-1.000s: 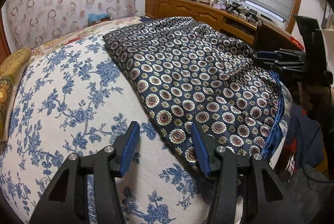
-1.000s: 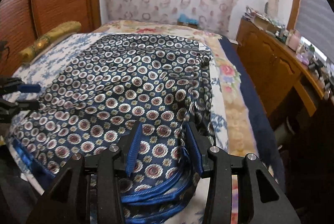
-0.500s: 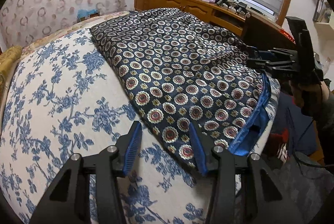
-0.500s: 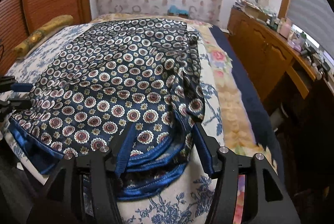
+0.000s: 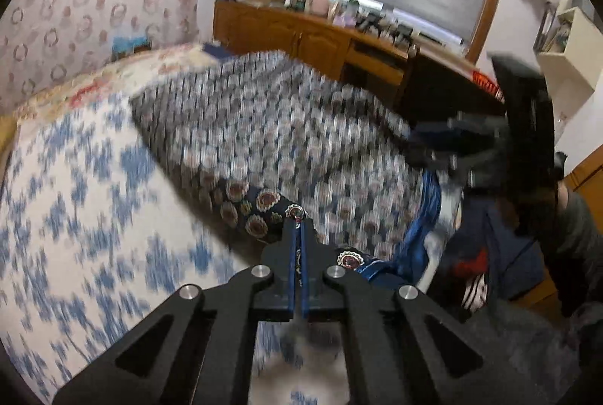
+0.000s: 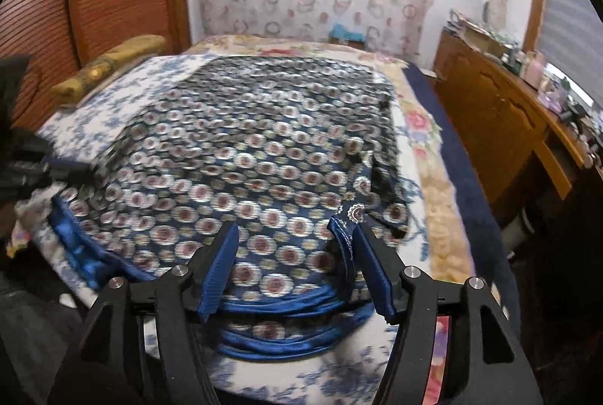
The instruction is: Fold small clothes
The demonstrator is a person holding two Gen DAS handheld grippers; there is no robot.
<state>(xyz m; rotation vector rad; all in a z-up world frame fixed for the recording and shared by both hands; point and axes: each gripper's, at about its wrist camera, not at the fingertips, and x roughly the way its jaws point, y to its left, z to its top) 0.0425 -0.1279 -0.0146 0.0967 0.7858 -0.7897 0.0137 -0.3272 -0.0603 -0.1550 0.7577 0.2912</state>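
Room: a bedroom; a bed [image 6: 426, 156] under a blue-floral cover [image 5: 86, 201], a wooden dresser [image 5: 301, 35] along the window wall, a patterned curtain behind.
Garment: a navy medallion-print garment [image 6: 264, 148] with a bright blue satin hem [image 6: 286, 337] lies spread on the bed, its hem at the near edge facing you.
Long axis: it seems to run from the near edge toward the head of the bed; motion blur hides the far outline.
Left gripper [image 5: 297, 227]: clamped tight on the garment's near left corner, cloth pinched between the pads.
Right gripper [image 6: 294, 269]: jaws opening, fabric lying between them and a small flap against the right pad; nothing is pressed.
Handling: expect thin, soft, slippery cloth, light but quick to slide off itself and off the cover.
Where to hold: take the near right corner on the stitched hem, matching your left hold; the doubled edge should grip better than the single layer.
Risk: lifting with one corner free will likely skew the fold.
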